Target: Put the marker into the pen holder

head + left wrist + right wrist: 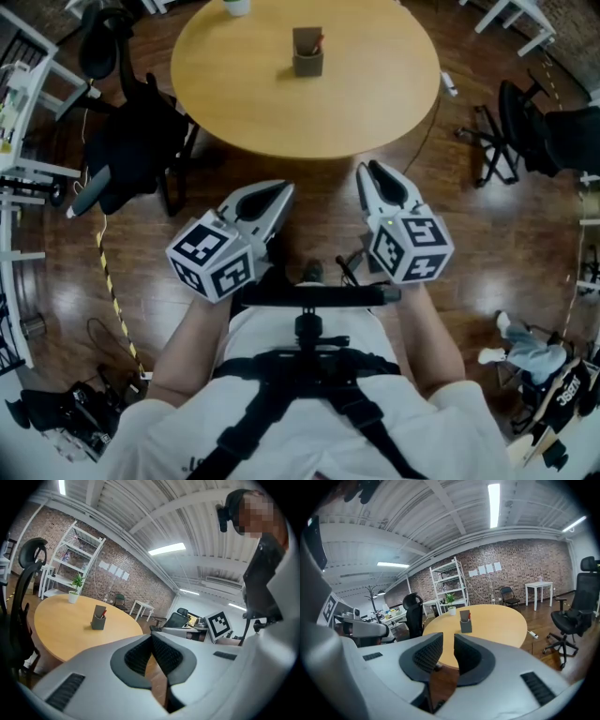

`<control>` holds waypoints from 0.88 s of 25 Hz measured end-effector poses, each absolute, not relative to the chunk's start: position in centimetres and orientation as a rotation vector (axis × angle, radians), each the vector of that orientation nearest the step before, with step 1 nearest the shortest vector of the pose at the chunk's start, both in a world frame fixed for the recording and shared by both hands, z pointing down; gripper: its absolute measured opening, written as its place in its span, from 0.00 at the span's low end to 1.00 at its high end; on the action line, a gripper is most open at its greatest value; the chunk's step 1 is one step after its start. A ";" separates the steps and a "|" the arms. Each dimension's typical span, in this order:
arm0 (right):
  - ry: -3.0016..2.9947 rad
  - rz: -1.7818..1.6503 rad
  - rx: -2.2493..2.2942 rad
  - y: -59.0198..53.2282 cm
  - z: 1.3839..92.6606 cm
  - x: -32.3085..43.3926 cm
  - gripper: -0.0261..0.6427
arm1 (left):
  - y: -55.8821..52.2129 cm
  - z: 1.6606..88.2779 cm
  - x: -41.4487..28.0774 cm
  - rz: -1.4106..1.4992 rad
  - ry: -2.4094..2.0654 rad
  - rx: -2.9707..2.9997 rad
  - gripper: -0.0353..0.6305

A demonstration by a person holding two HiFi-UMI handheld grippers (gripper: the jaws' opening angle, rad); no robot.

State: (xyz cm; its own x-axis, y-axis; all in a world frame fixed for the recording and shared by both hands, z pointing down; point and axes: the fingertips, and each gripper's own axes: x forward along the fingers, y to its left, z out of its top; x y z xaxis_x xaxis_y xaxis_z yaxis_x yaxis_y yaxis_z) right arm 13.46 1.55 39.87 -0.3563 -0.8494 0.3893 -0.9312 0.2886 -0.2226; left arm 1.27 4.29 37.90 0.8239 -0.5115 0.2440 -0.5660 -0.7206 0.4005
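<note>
Nearest the head camera, a white shirt (441,422) crossed by a black harness (309,370) is seen, and just beyond it both grippers are held low and close to the body, above the wooden floor (309,225) and short of the bench (375,94). Neither is extended over the bench, which suggests a rest posture and not a reach.

The left gripper (281,192) is pressed together: in its own view the ribbed pads are seen to meet at the tips, with nothing caught between them. The right gripper (367,171) is held slightly spread; a narrow gap is seen between its pads in its own view, and only the bench edge and floor show through it. Both are empty.

The holder (307,58) stands upright near the middle of the bench, well apart from both grippers. A red-tipped marker (319,42) is seen poking out of its top, and the same red tip shows in both gripper views. From this the task is judged to be done, or nearly so, since no marker is carried or left lying on the bench. A black chair (131,141) stands at the bench's left edge.
</note>
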 end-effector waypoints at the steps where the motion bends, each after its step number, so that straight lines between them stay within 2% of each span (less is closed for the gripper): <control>1: -2.363 0.617 1.649 2.2 39.8 13.6 0.14 | 5.0 37.9 1.6 0.159 -0.801 2.541 0.05; 9: -2.396 0.616 1.631 6.9 39.3 13.8 0.14 | 10.0 37.4 1.9 0.147 -0.832 2.550 0.05; 22: -2.384 0.637 1.700 10.8 37.9 9.0 0.14 | 12.8 36.5 -2.0 0.173 -0.722 2.581 0.05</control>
